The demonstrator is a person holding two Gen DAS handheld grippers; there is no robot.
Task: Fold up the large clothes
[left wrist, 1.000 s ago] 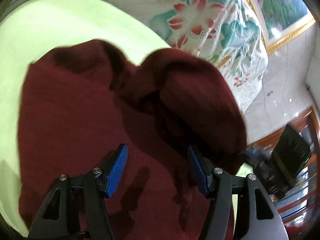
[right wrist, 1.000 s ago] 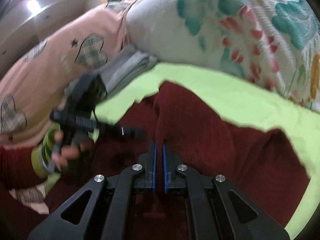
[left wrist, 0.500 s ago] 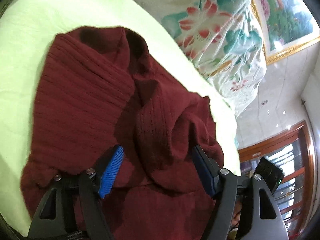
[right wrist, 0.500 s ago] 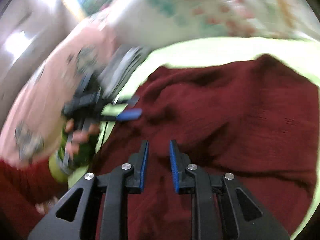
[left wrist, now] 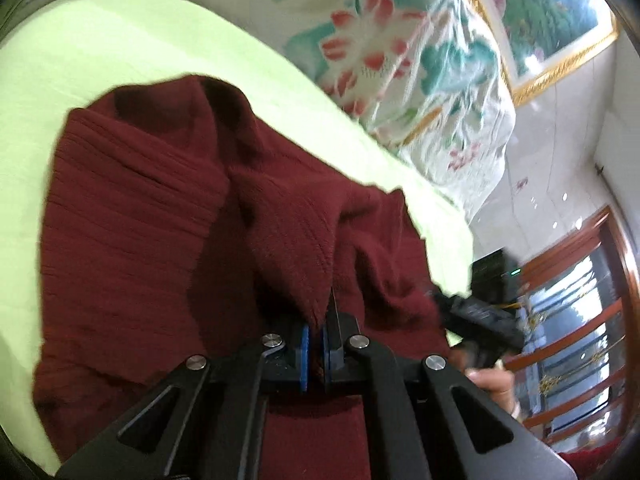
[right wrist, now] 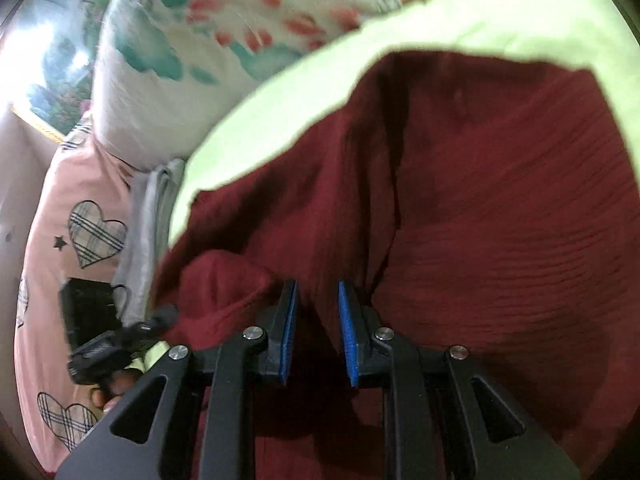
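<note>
A dark red knit garment (left wrist: 152, 232) lies rumpled on a light green sheet (left wrist: 100, 64). My left gripper (left wrist: 315, 332) is shut on a fold of the red garment and lifts that fold a little. My right gripper (right wrist: 316, 312) is open, its blue pads either side of a raised ridge of the same garment (right wrist: 480, 220). The right gripper also shows at the right of the left wrist view (left wrist: 476, 316), and the left gripper at the lower left of the right wrist view (right wrist: 120, 336).
A flowered white quilt (left wrist: 400, 40) is bunched along the far side of the sheet. A pink cloth with plaid hearts (right wrist: 72, 208) and a grey folded item (right wrist: 152, 208) lie to the left. A framed picture (left wrist: 536, 12) and wooden window frame (left wrist: 580, 320) are beyond.
My left gripper has closed from wide open onto a fold of the red garment. My right gripper has opened from shut and moved in over the garment.
</note>
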